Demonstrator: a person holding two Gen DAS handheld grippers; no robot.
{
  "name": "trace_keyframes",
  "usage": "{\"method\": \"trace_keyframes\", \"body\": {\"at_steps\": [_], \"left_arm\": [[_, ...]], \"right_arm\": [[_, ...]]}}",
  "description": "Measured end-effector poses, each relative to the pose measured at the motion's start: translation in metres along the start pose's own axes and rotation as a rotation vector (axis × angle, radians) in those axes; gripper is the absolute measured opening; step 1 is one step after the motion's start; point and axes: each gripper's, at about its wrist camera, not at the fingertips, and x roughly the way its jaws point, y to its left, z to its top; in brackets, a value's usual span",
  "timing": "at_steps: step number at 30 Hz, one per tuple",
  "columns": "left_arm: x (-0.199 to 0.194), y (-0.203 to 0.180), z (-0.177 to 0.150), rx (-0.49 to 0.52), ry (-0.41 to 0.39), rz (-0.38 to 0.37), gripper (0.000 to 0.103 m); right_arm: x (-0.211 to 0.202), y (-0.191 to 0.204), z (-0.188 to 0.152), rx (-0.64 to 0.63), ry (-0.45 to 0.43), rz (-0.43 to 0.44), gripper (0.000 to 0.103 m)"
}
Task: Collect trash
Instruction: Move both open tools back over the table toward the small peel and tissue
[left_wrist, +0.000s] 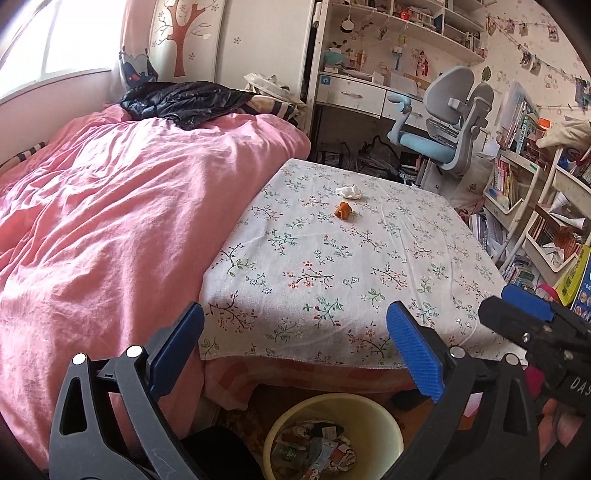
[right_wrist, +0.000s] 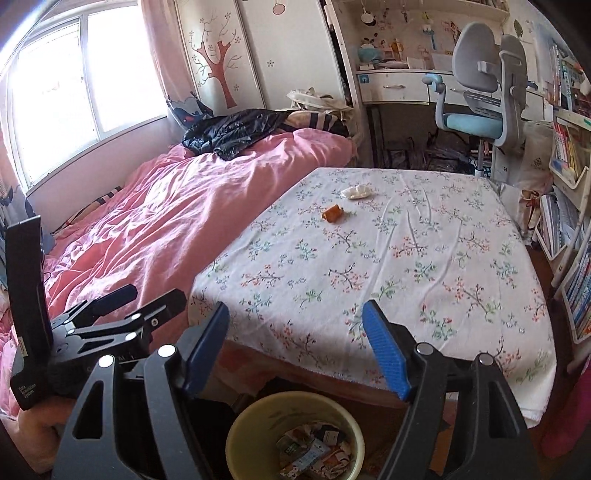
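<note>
Both grippers hang over the bin (left_wrist: 334, 435) at the near edge of the bench (left_wrist: 369, 266), and both are empty. The left gripper (left_wrist: 299, 343) has its blue pads (left_wrist: 415, 354) spread wide with nothing between them. The right gripper (right_wrist: 295, 347) is also parted, a little less widely, and grips nothing.

The bin is a pale yellow bucket on the floor, just below the fingertips of each gripper and just in front of the bench's near edge. It holds crumpled wrappers (right_wrist: 314, 450) and paper scraps.

Two pieces of trash lie on the bench's flowered cloth, well beyond the bin and well apart from both grippers. The tissue (left_wrist: 348, 192), a white crumpled wad, sits toward the far side of the bench. The orange scrap (left_wrist: 342, 211) lies just on the bin side of the tissue, near it but not touching; it may be a peel or a small wrapper, too small to tell. Both lie roughly straight ahead of the left gripper, and ahead and slightly left of the right one.

A pink-covered bed (left_wrist: 110, 221) runs along the left of the bench.
</note>
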Motion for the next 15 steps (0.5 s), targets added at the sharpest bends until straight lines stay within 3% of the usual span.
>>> {"method": "trace_keyframes", "body": {"at_steps": [15], "left_arm": [[0.084,-0.011,0.07,-0.012,0.053,-0.049,0.095]], "right_arm": [[0.06,-0.046,0.058,0.059,0.012,0.006,0.072]]}}
